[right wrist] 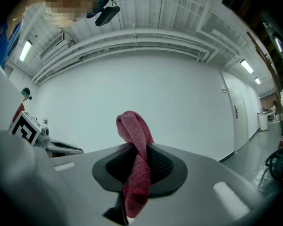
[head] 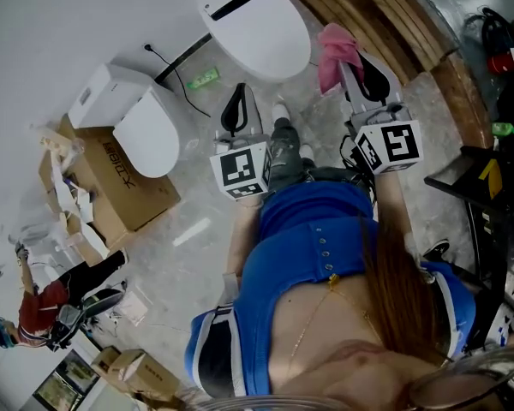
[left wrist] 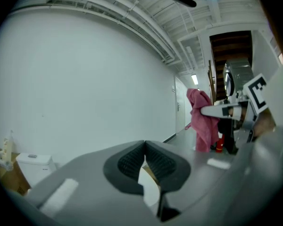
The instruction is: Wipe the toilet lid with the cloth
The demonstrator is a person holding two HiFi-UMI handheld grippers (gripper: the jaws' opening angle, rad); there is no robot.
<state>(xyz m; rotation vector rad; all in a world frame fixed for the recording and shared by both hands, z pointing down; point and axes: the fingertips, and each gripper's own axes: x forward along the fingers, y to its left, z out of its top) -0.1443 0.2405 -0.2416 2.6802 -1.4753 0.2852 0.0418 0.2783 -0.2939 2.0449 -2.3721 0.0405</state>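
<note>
A person (head: 317, 255) in a blue top stands over a white toilet, its lid (head: 257, 24) shut and lying at 12 o'clock ahead of both tools. The right tongs (right wrist: 137, 160) are clamped on a pink cloth (right wrist: 133, 128), pinched along one narrow fold, so that it loops above the jaws and hangs below them. The left tongs (left wrist: 145, 147) are pressed together with nothing in them. Seen from above, the cloth hangs in the air at about 3 o'clock of the lid, near it but not touching; by the look of things the wiping has not yet begun.

The likely trouble lies in that thin grip. Pressed flat and dragged across the smooth lid, the bunched cloth could slide out of the jaws or roll into a rope that cleans only a stripe. If the cloth hangs to one side, the hard jaw tips could meet the lid and scrape it. A second toilet (head: 146, 127) and a cardboard box (head: 124, 187) crowd the floor at 9 o'clock, leaving little room for a sidestep there.
</note>
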